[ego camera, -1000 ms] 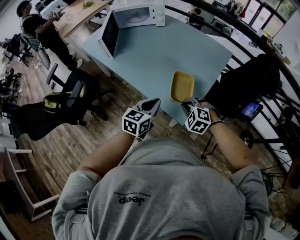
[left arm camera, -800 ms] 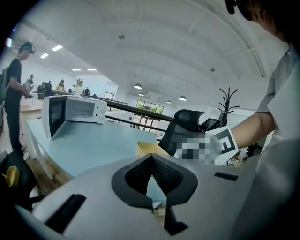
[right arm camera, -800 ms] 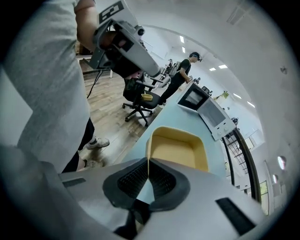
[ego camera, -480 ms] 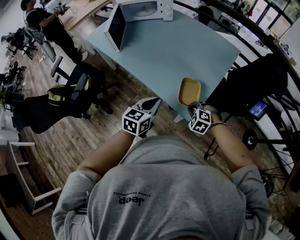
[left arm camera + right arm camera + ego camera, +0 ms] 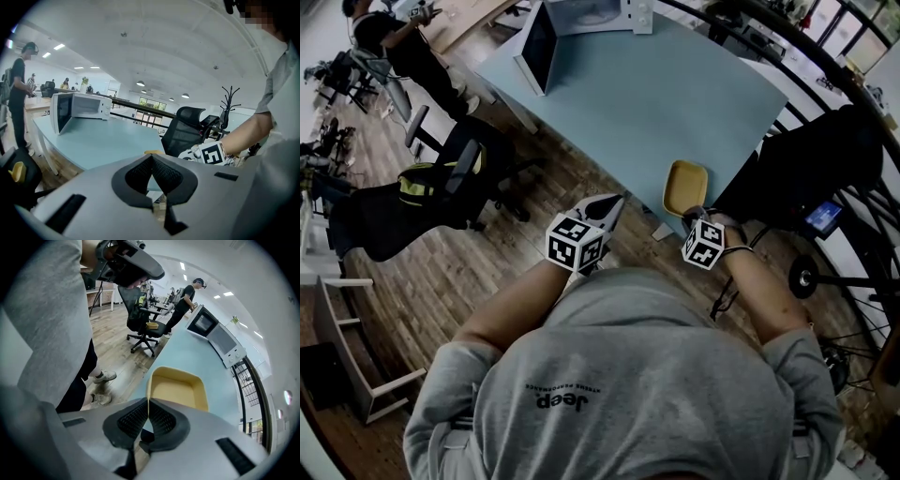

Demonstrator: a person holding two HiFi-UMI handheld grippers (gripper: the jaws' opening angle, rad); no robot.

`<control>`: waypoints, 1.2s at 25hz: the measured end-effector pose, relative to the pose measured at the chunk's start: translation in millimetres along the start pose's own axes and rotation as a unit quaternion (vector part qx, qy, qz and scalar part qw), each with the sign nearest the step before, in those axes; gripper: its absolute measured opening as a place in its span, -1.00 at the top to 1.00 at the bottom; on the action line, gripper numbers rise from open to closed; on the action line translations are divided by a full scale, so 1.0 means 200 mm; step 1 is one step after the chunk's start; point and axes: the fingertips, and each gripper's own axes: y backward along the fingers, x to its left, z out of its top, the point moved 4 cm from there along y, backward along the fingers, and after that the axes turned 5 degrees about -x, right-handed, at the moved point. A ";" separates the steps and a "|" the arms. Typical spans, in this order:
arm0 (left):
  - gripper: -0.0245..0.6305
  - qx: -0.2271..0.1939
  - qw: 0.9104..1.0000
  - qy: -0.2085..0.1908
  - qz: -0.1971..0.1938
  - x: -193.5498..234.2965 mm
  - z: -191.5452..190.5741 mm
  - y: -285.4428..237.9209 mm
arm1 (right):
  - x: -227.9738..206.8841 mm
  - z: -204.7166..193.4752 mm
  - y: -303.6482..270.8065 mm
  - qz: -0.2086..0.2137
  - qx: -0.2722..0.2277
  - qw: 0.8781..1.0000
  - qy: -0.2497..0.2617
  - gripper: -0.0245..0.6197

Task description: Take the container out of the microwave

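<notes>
The yellow container is out of the microwave. It sits at the near right corner of the pale blue desk, right by the edge, open side up and empty. I can't tell whether it rests on the desk or is held just above it.

The right claw has its jaws pressed together on the container's near rim. In the right gripper view the thin yellow edge runs straight in between the two tips. The left claw hangs over the wooden floor, just off the desk's near edge and to the left of the container. Its jaws are pressed together with nothing between them.

The microwave stands at the far end of the desk, well apart from the container, with its door swung open to the left. A black office chair stands on the floor to the left of the desk. Another person stands at the far left by a wooden table.
</notes>
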 end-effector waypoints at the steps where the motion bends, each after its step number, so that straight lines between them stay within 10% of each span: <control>1: 0.90 0.000 1.000 0.000 0.000 0.00 0.00 0.01 | 0.01 -0.02 -0.01 0.002 0.004 1.000 -0.001 0.85; 30: 0.91 -0.010 1.000 -0.005 0.017 0.09 0.07 0.06 | 0.01 -0.10 -0.11 0.015 0.002 0.997 -0.075 0.63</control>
